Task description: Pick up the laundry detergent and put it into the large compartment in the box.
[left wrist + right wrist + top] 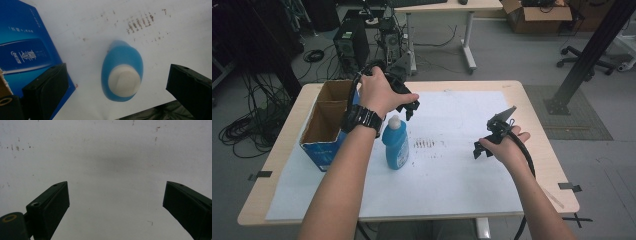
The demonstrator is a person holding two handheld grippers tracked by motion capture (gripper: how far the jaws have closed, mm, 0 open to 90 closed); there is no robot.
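The left claw [409, 107] hovers directly above a blue bottle [396, 144] with a white cap [124, 80], jaws spread wide and holding nothing, as the left gripper view looks straight down on the cap between them. The bottle stands upright on the white sheet [452, 170] covering the desk [539, 130], just beside an open blue cardboard box [326, 125] at the person's left. The right claw [482, 149] hangs equally wide open and empty over bare sheet, well apart from the bottle. The bottle looks tall and narrow, so a descent slightly off centre could knock the cap and tip it over; a jaw coming down on the box side may also catch the box wall, which stands close. Brown smudges [424, 144] mark the sheet next to the bottle. Beyond the desk, computer towers [350, 44] and tangled cables [247, 125] sit on the floor.
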